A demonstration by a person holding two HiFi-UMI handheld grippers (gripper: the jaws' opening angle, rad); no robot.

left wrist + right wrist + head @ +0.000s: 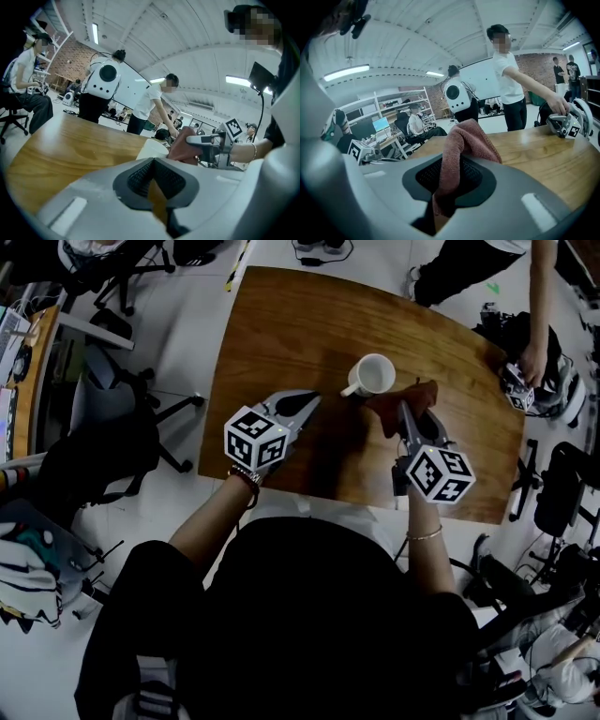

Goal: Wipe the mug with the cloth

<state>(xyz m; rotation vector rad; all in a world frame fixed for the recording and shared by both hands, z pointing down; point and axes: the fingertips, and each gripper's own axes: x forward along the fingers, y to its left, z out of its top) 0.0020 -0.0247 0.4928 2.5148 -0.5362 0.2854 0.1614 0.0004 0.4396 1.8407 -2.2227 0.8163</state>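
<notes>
A white mug [372, 374] stands upright on the wooden table [281, 324], its handle pointing left toward me. My right gripper [405, 409] is shut on a reddish-brown cloth [405, 397], which hangs just right of the mug. In the right gripper view the cloth [464, 140] rises out of the jaws and folds over, and the mug is hidden. My left gripper [314, 397] is shut with nothing in it, its tip a little left of the mug's handle. From the left gripper view, the mug [152, 149] and the cloth [185, 145] show just past the jaws.
A person stands at the table's far right corner, hand on another marker-cube gripper [517, 390]. Office chairs [122, 427] sit left of the table and more gear lies to its right. My body is against the near table edge [319, 493].
</notes>
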